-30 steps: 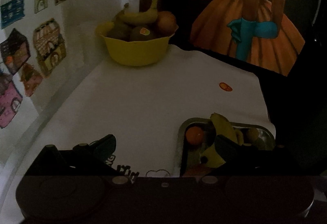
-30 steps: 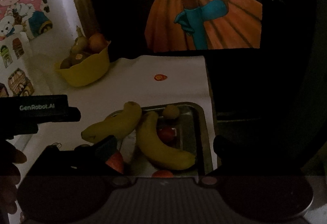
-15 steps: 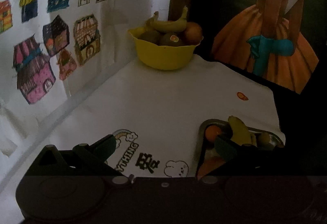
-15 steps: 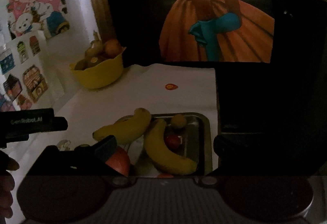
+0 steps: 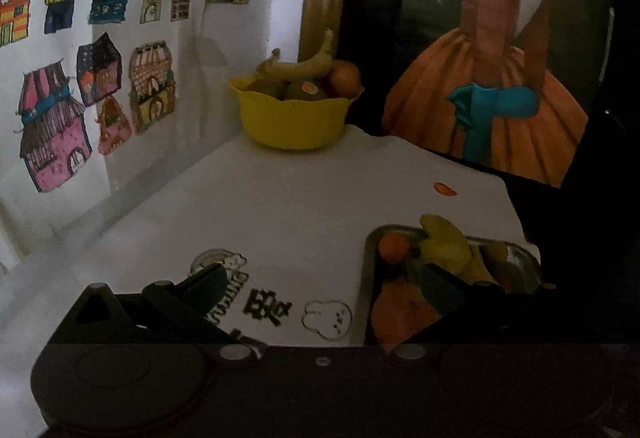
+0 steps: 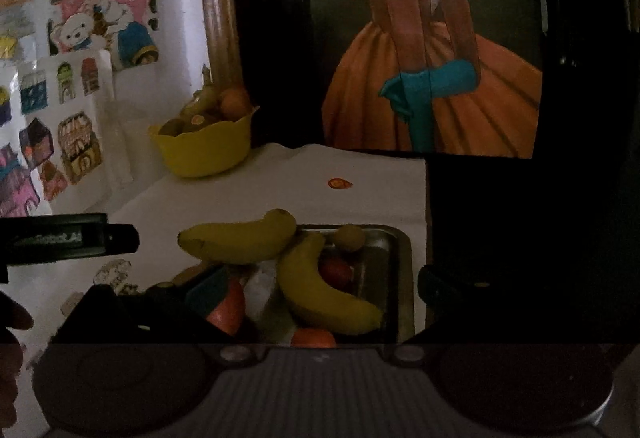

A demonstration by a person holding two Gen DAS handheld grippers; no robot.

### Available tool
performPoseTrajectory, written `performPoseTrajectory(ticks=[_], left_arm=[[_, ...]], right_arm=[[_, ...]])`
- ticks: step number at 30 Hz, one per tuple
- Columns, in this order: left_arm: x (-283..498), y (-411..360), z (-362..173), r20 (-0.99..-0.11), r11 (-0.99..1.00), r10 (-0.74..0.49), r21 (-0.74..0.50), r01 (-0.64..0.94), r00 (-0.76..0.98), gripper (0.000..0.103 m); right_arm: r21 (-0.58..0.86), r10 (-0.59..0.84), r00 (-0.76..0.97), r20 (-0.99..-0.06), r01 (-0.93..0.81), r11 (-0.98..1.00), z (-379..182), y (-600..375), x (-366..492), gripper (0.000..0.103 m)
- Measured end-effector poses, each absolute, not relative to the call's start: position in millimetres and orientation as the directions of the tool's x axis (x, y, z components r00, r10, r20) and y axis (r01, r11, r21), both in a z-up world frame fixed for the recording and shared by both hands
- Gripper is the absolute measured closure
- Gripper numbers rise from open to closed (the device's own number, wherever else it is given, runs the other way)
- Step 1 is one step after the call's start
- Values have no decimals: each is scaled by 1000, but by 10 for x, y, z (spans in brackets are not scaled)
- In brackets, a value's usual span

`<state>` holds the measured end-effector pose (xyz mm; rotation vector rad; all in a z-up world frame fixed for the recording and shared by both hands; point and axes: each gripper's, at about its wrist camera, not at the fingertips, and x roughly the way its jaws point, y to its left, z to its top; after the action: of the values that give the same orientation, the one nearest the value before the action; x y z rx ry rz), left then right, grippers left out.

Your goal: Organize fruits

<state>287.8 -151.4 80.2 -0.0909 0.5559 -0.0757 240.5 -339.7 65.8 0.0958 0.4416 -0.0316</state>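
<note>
Fruit sits in two places on my white tablecloth (image 5: pixel 280 206). A metal tray (image 6: pixel 394 250) with rounded corners and a dull shine lies at the cloth's near right edge, holding two smooth curved bananas: one (image 6: pixel 240 240) hangs over the tray's left rim, the other (image 6: pixel 324 288) lies along its middle. Beside them are a small brownish round fruit (image 6: pixel 350 237) at the far rim, a red round one (image 6: pixel 336 272) and orange pieces. A yellow bowl (image 5: pixel 294 120) with a wavy rim stands in the far left corner, heaped with a banana (image 5: pixel 300 64), a brown stickered fruit (image 5: pixel 306 91) and an orange one (image 5: pixel 344 78).

My left gripper (image 5: pixel 324 278) is spread wide with nothing in it, over the cloth's near edge just left of the tray. My right gripper (image 6: pixel 320 286) is also spread and empty, above the tray's near end.

Printed on the cloth are a rabbit outline (image 5: pixel 328 318) and dark lettering (too blurred to read). The left gripper's body, seen from the right wrist, carries pale lettering I cannot read.
</note>
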Motion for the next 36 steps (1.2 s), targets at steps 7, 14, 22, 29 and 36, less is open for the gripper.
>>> performPoseTrajectory(ticks=[7, 14, 22, 29, 36], left_arm=[[2550, -1426, 663, -468, 988, -137, -131, 85, 873, 1], [1930, -1344, 646, -370, 995, -87, -72, 65, 925, 1], [1235, -1126, 774, -354, 991, -103, -121, 63, 930, 1], [925, -981, 806, -328, 989, -112, -128, 73, 938, 1], [725, -831, 740, -322, 988, -107, -142, 64, 941, 1]], right_arm=[[78, -37, 930, -365, 70, 994, 515, -3395, 2177, 0], [32, -62, 966, -250, 72, 997, 447, -3303, 1640, 0], [43, -82, 974, -211, 93, 995, 612, -3171, 830, 0], [55, -96, 980, -175, 107, 993, 696, -3040, 488, 0], [73, -86, 989, -120, 95, 993, 712, -2927, 222, 0]])
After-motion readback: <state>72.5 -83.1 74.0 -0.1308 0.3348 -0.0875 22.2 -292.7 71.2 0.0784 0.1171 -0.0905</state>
